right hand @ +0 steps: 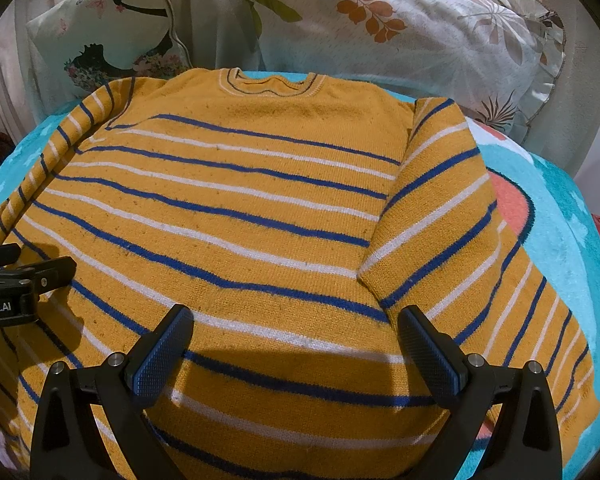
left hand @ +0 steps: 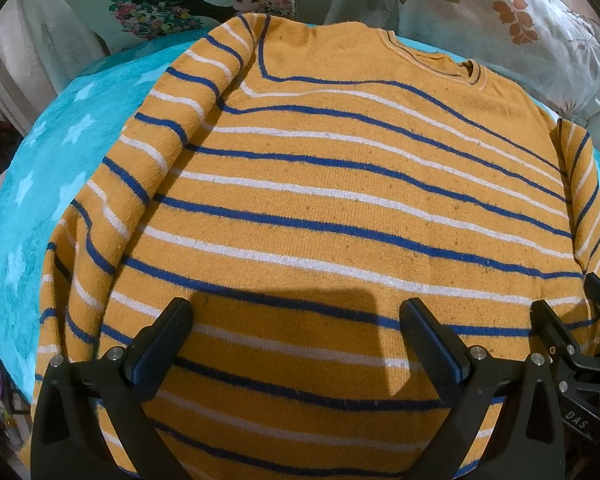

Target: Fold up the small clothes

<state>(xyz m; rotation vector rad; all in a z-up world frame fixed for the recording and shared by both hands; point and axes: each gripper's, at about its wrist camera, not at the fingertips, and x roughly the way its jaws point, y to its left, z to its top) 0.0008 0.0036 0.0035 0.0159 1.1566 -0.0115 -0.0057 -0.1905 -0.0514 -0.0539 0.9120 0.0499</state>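
we had the sweater (right hand: 228,216) spread flat on the turquoise blanket (right hand: 572,264), neck toward the pillows (right hand: 420,28) at the far end and hem toward us. our left gripper (left hand: 296,340) hung over the lower body of the sweater with its jaws spread wide and nothing between them but striped knit below; the pads did not press on anything. our right gripper (right hand: 296,344) was the same, jaws wide and empty, hanging over the hem end just beside the left one, whose black frame showed at the left edge of the right view. as for progress, we judged the folding barely begun: the body lay open and full width, with no fold across it. the right sleeve (right hand: 432,184) lay angled inward with its upper part overlapping the body's edge, and the left sleeve (left hand: 140,184) lay bunched along the other side, partly on the body too. whether those counted as deliberate folds we could not tell. what seemed left was tucking both sleeves squarely in, folding the sides over, and then bringing the hem up toward the neck.
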